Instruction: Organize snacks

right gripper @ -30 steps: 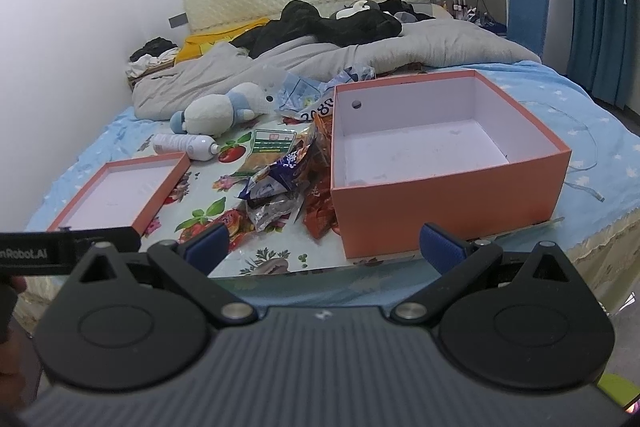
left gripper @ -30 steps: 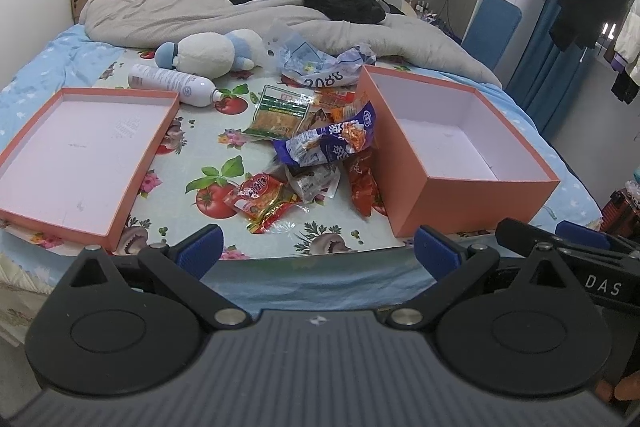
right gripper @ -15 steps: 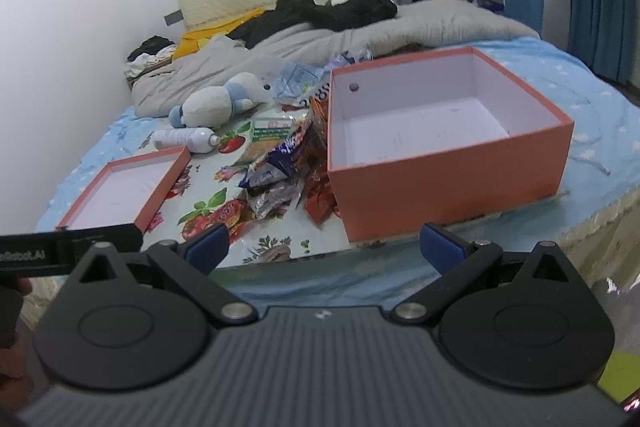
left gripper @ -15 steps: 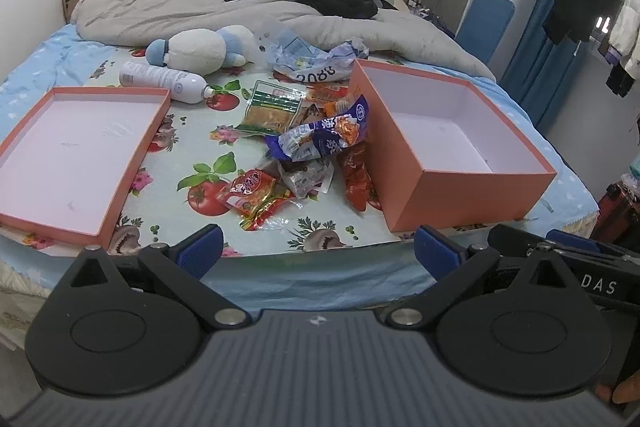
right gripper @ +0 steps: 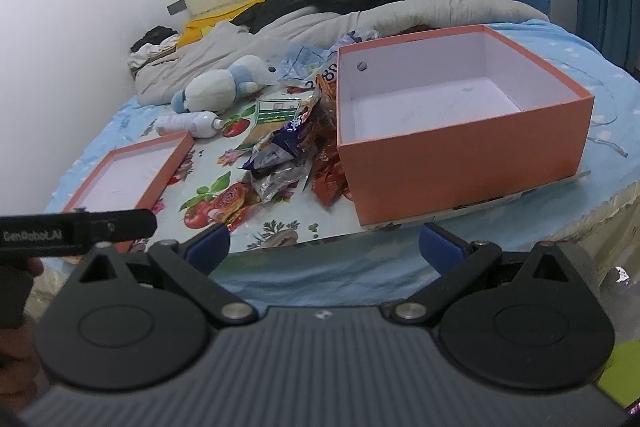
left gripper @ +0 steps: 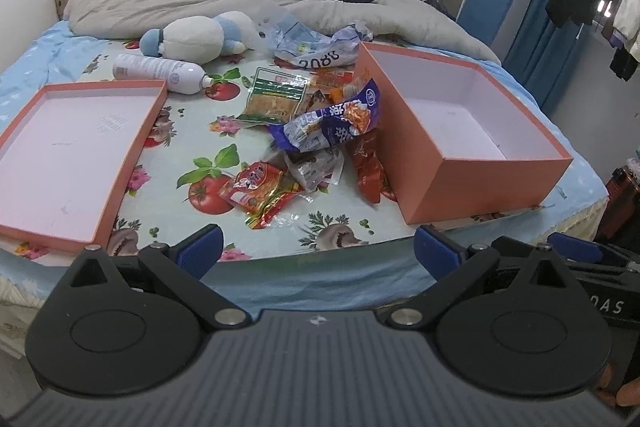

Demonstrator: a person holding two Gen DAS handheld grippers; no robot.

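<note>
Both grippers hung off the foot of the bed, left gripper (left gripper: 316, 251) and right gripper (right gripper: 324, 245) each with fingers apart, holding nothing. Snack pile (left gripper: 316, 143) lay on the fruit-print cloth (left gripper: 208, 163), touching the left wall of the empty orange box (left gripper: 480, 147), probably staged there for short transfers. Box lid (left gripper: 72, 155) sat open-side up, well left of the box. Spray bottle (left gripper: 160, 69) and plush toy (left gripper: 196, 35) lay beyond the lid. No snack boxed yet.
</note>
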